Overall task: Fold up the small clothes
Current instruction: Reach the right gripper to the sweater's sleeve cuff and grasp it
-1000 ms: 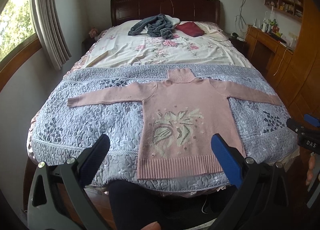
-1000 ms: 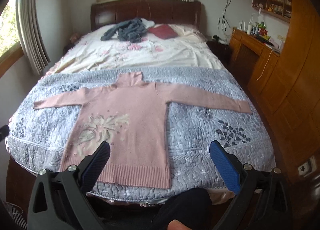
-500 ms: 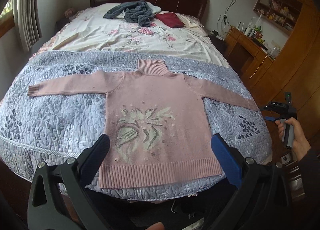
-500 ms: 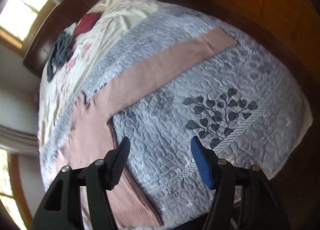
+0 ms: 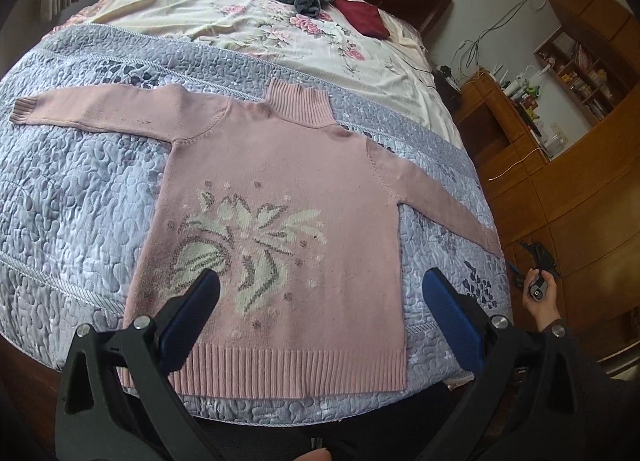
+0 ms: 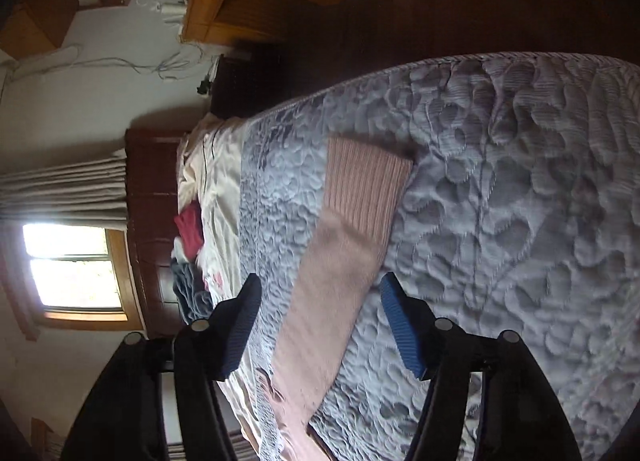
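- Pink knit — a small sweater (image 5: 280,221) is lying flat and face up on the grey quilted bedspread (image 5: 72,189), sleeves spread wide, hem toward the foot of the bed.
- The left gripper (image 5: 320,293) is hovering above the hem, its blue pads wide apart and holding nothing.
- The right gripper (image 6: 320,301), rolled sideways and also gaping empty, is lining up along the right sleeve (image 6: 344,261), the ribbed cuff (image 6: 364,181) lying just ahead of its jaws.
- By the look of it, the first sleeve fold is starting — pinching only the cuff, clear of the quilting, then carrying it low across the chest should be keeping the body unwrinkled.
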Available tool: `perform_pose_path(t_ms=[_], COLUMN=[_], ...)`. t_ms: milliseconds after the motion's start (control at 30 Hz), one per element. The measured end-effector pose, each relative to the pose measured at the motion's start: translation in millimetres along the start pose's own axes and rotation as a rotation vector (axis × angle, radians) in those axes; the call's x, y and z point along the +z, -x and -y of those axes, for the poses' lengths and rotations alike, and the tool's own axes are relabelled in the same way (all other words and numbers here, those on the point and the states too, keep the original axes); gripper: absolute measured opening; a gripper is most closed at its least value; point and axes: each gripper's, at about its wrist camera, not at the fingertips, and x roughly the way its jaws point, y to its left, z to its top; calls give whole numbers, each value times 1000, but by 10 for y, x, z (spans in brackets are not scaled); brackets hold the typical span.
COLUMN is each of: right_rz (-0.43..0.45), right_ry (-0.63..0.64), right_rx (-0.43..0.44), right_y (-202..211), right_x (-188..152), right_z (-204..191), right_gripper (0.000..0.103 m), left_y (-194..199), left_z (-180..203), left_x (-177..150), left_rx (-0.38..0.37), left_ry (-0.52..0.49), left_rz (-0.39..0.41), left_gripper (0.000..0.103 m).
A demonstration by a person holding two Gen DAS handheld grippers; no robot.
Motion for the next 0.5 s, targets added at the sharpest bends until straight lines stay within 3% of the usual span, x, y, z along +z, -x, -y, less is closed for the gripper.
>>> perform_pose_path(t_ms=[167, 500], right_rz=[33, 75], right_ry=[-11, -20], right_rx=[-51, -76], right_y=[-306, -578], right_x=[233, 484], right_z=[197, 312], right_gripper=[48, 48], left_y=[-182, -382], left_z=[42, -122], left_x=[46, 141], left_rx=[3, -19], left_ry=[2, 82], left_rz=[-25, -43], left_gripper=[100, 100])
